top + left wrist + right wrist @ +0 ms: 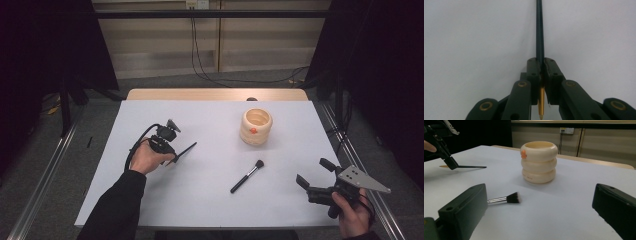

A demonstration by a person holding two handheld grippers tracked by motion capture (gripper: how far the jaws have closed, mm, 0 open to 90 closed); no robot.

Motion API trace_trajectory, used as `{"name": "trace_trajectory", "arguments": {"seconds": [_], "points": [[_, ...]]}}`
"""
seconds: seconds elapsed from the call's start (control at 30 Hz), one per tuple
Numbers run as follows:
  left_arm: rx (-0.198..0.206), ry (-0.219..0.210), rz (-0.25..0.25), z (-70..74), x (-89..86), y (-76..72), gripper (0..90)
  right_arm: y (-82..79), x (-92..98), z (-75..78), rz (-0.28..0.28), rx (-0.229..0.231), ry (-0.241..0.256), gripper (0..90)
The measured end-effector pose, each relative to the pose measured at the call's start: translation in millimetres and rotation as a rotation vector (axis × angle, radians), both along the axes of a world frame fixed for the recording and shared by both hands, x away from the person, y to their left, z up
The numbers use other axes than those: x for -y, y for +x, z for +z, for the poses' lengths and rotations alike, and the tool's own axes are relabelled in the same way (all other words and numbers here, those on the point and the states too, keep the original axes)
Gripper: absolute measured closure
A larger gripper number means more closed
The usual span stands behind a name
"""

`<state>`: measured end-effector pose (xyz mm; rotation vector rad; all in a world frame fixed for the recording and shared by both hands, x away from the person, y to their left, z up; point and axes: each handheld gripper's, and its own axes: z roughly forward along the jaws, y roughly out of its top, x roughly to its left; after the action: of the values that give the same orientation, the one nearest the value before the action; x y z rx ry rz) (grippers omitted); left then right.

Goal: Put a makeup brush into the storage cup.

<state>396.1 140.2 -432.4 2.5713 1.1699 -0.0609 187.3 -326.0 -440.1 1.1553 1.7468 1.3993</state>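
My left gripper [173, 159] [540, 62] is shut on a slim black stick [187, 149] [539, 30] with a gold end, held just above the table's left half and pointing right and away. A cream ribbed cup [256, 126] [539, 162] with a small orange mark stands upright at the back right. A black-handled makeup brush [247, 176] [509, 198] lies flat in the middle, bristles toward the cup. My right gripper [312, 171] [540, 192] is open near the front right corner, with nothing between its jaws. The right gripper view also shows the left gripper [447, 161] and its stick [471, 166].
The white table top [210, 205] has a wooden strip [215, 94] along its far edge, with a small dark object [251, 99] on it. Metal rails [45, 165] run along both sides. Cables hang on the far wall.
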Motion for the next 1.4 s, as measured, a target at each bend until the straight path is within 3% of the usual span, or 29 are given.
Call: {"name": "trace_trajectory", "arguments": {"seconds": [0.4,0.47,0.97,1.03,1.07,1.1,1.4], "points": [[0.016,-0.031,0.010,4.1,-3.0,-2.8,83.7,0.1,0.0,-0.1,-0.005,-0.002,0.003,0.0],[0.020,-0.055,0.006,4.8,-4.9,-3.1,83.7,0.2,0.2,-0.2,-0.004,-0.001,0.002,0.0],[0.123,-0.180,0.019,9.4,-13.4,-11.3,83.7,0.1,0.0,-0.1,-0.004,-0.001,0.003,0.0],[0.136,-0.205,0.001,10.2,-14.8,-12.4,83.6,0.1,0.1,-0.1,-0.005,-0.002,0.003,0.0],[0.150,-0.223,0.027,9.8,-13.6,-14.3,83.6,0.0,0.0,-0.1,-0.005,-0.001,0.003,0.0],[0.157,-0.207,0.000,10.5,-15.7,-13.8,83.7,0.0,0.0,-0.1,-0.004,-0.001,0.003,0.0],[0.212,-0.287,0.024,10.7,-23.3,-19.6,83.6,0.2,0.1,-0.1,-0.005,-0.001,0.003,0.0]]}}
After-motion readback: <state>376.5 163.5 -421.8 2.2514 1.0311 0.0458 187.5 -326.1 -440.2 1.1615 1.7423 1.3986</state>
